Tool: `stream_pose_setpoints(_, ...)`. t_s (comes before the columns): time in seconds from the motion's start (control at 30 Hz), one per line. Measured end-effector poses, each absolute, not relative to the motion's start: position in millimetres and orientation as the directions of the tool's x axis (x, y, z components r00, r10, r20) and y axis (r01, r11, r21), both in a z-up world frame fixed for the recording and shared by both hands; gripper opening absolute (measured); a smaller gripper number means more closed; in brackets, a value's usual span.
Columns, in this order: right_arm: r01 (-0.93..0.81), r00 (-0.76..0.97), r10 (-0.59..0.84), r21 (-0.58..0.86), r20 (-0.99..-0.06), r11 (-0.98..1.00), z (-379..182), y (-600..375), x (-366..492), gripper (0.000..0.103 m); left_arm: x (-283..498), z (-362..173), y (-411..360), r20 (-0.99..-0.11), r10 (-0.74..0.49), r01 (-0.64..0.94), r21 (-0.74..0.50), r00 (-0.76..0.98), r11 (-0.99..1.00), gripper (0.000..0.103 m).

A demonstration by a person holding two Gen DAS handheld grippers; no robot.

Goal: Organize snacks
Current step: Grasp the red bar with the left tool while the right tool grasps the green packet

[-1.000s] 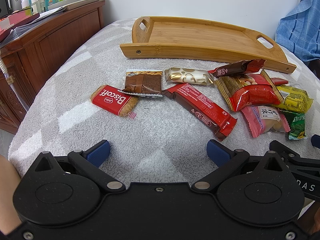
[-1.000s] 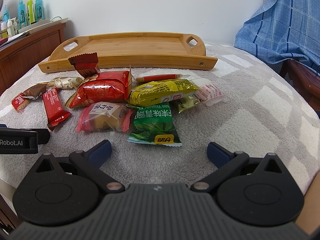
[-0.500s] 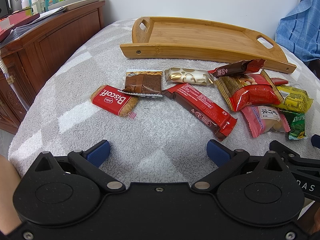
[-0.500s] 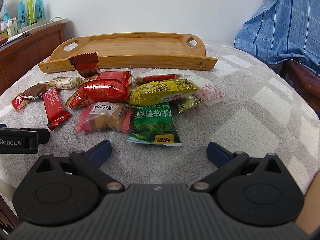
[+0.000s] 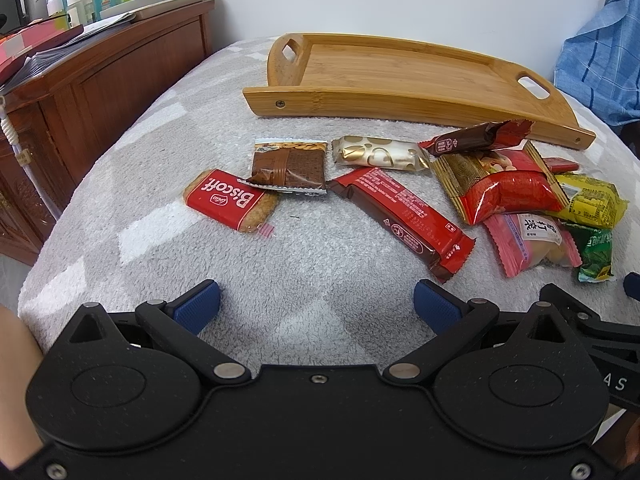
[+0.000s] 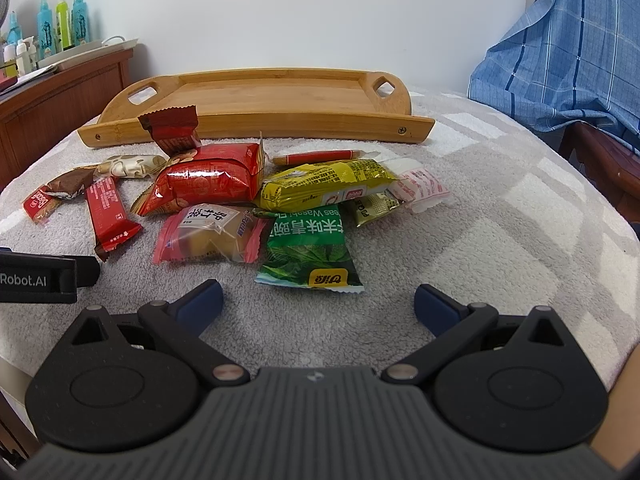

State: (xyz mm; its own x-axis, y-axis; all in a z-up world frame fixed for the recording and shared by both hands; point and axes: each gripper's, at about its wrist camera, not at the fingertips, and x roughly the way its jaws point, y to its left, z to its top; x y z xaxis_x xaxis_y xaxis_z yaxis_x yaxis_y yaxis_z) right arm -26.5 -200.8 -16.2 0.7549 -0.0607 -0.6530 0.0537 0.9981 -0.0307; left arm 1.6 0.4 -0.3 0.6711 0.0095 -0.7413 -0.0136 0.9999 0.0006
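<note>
On the grey-and-white checked fleece blanket, a loose pile of wrapped snacks lies between both tools and the tray. Leftmost: red Biscoff biscuit packet, its upper corner tucked under a clear-wrapped brown chocolate wafer. Next to that, a long red-and-brown chocolate bar lying diagonally, and a white-and-gold candy bar behind it. A dark brown and red wrapper rests propped on a puffy red foil snack bag. In front of the red bag sits a pink-edged clear pastry packet; beside it a green wasabi-pea packet, partly under a yellow crinkled packet. A small gold sachet and a white-and-pink wrapped candy touch the yellow packet's right end; a thin red stick snack lies behind it. None of the snacks is in the long bamboo tray with cut-out handles, which sits past the pile, near the wall.

Left tool: blue-padded jaws spread wide, holding nothing, low over bare blanket short of the chocolate bar. Right tool: also wide apart, holding nothing, just in front of the green packet. Dark wood cabinet at left carries bottles; blue checked cloth hangs at right.
</note>
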Motion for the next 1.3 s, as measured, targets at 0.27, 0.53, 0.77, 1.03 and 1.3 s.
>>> stream_pose_setpoints(0.27, 0.035, 0.808, -0.047, -0.032, -0.587, 0.999, -23, -203, -37, 0.103, -2, 1, -2, -0.728, 0.026, -0.033, 0.005, 0.685, 0.999, 0.103)
stream_pose_setpoints(0.53, -0.010, 0.833, -0.001, -0.017, -0.553, 1.000, -24, -210, -44, 0.103, -5, 6, -8, -0.740, 0.057, -0.086, -0.002, 0.670, 0.996, 0.103)
stream_pose_setpoints(0.77, -0.025, 0.856, 0.037, 0.030, -0.516, 0.999, -16, -217, -55, 0.091, -14, 26, -20, -0.687, -0.014, -0.007, -0.028, 0.727, 1.000, 0.071)
stream_pose_setpoints(1.03, 0.004, 0.884, 0.039, 0.090, -0.467, 0.996, 0, -223, -55, 0.061, -1, 36, -22, -0.677, -0.076, -0.017, -0.130, 0.732, 0.991, 0.035)
stream_pose_setpoints(1.3, -0.009, 0.875, 0.047, 0.081, -0.482, 0.997, 0, -220, -43, 0.059, 15, 34, -28, -0.677, -0.073, -0.035, -0.145, 0.732, 0.989, 0.036)
